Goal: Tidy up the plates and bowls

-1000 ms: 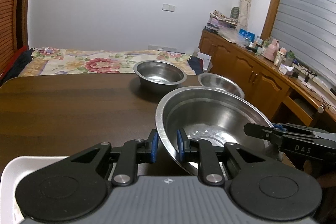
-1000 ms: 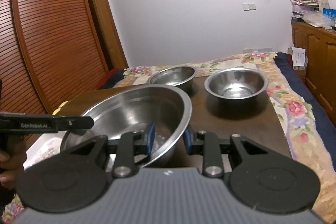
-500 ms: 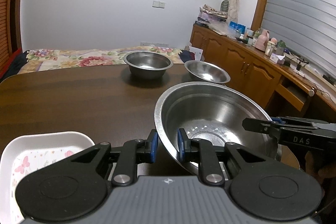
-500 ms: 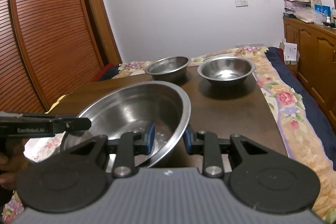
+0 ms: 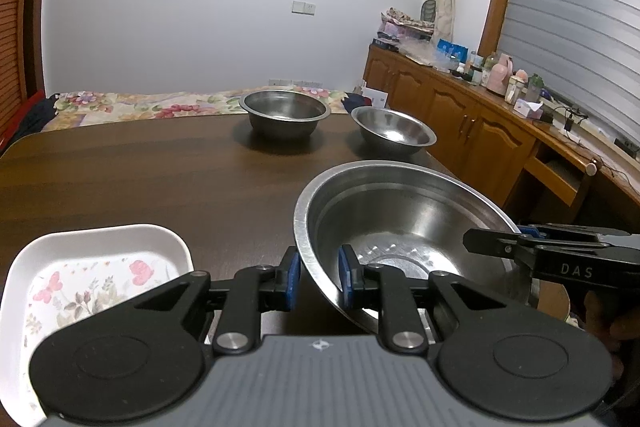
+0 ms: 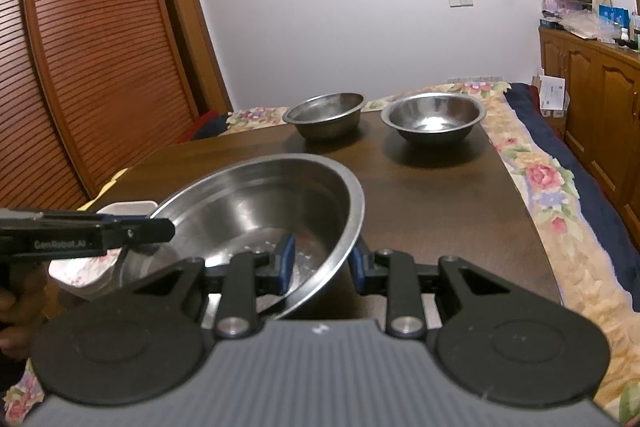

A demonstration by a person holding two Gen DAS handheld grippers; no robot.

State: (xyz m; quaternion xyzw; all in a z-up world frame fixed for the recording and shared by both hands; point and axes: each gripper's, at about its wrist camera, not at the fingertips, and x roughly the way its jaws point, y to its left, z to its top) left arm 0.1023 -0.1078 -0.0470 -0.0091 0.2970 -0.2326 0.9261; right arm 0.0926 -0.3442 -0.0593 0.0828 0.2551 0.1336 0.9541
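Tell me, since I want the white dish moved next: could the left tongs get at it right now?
Probably not yet. The left tongs are shut on the big steel bowl's rim, shared with the right tongs. The white dish sits uncovered just beside them on the table.

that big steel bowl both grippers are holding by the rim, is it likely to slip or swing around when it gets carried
The large steel bowl looks polished and smooth, so its thin rim may slide between the pads. The left gripper and right gripper pinch opposite sides, which should limit swinging. It looks rigid and empty, so probably light for its size.
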